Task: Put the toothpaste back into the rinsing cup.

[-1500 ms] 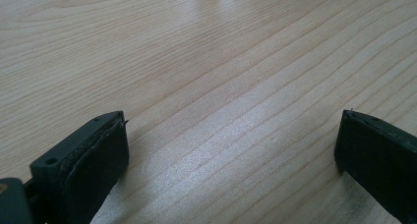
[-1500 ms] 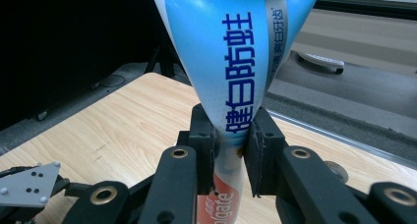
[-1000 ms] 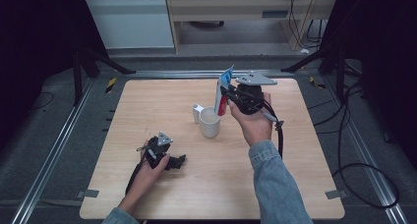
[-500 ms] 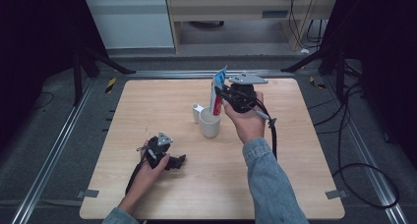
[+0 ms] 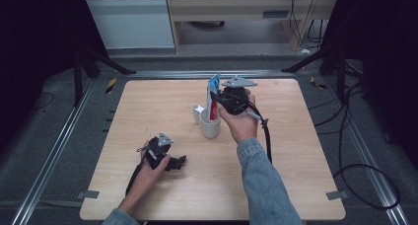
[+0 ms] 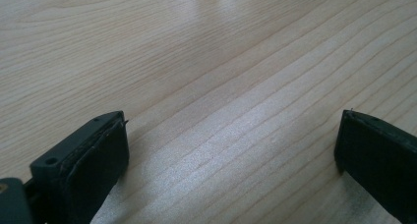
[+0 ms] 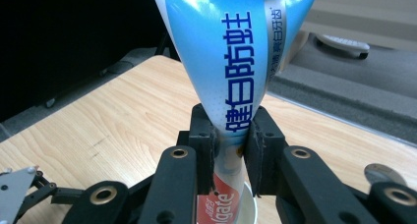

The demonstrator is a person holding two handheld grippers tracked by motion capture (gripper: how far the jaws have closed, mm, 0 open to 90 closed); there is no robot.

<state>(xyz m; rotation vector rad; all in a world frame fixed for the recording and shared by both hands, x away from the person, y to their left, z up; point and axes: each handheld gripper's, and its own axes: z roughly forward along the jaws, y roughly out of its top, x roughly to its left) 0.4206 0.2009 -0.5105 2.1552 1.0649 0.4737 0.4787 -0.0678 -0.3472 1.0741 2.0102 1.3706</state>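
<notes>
High view: the right gripper [image 5: 217, 102] holds a toothpaste tube [image 5: 213, 99] upright, its lower end just inside the white cup [image 5: 210, 128]; lowering and release appear left to do. The left gripper [image 5: 173, 162] rests on the tabletop [image 5: 305, 151].

Left gripper view: jaws released, bare wood between them.

Right gripper view: jaws clenched on the tube's middle, the cup rim below them.
</notes>
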